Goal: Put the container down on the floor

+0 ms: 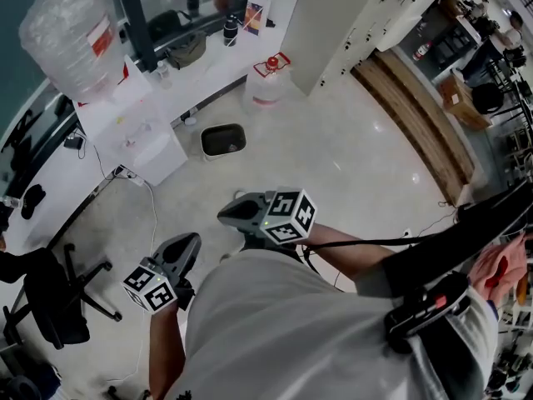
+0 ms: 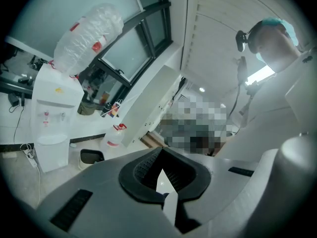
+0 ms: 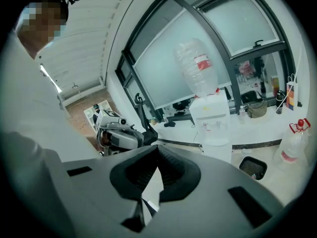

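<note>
A small dark container (image 1: 223, 140) stands open-topped on the pale floor beside the water dispenser (image 1: 137, 132). It also shows low in the left gripper view as the dark container (image 2: 91, 156) and in the right gripper view as the dark container (image 3: 252, 167). Both grippers are held close to the person's body, well short of it. My left gripper (image 1: 179, 252) is shut with nothing between its jaws (image 2: 161, 150). My right gripper (image 1: 237, 213) is shut and empty too (image 3: 158, 148).
A clear jug with a red cap (image 1: 268, 82) stands on the floor by a white cabinet (image 1: 350, 15). A large water bottle (image 1: 67, 32) tops the dispenser. An office chair (image 1: 50, 294) is at the left. A cable (image 1: 152, 215) trails across the floor.
</note>
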Motion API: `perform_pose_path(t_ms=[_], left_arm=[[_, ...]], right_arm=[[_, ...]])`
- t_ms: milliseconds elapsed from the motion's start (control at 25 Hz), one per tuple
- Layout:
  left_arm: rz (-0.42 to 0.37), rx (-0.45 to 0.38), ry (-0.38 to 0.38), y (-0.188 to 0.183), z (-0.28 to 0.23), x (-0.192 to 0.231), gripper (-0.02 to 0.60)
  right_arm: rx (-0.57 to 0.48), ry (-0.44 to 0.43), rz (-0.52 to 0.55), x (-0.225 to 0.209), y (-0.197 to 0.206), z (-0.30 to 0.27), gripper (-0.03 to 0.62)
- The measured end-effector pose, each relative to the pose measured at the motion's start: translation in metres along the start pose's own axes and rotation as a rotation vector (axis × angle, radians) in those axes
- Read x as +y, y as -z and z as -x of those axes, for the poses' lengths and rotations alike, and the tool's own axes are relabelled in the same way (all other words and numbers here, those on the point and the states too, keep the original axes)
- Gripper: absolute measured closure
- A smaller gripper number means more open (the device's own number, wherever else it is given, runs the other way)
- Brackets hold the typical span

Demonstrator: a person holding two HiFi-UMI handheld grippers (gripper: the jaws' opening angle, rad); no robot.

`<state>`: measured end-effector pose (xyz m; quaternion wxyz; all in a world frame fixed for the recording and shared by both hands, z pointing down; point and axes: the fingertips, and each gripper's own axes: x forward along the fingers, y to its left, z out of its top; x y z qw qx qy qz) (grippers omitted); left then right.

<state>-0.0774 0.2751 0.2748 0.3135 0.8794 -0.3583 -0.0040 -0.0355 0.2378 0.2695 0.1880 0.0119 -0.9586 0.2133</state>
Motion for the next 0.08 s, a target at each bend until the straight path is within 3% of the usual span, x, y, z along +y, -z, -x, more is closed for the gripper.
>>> perform_pose_path(t_ms=[80], left_arm=[[0.001,0.001,0.005,0.0012,-0.0010,-0.0001,0.572]], right_arm=[[0.001,0.004,0.002,0.0003,0.0007,0.0005,0.579]])
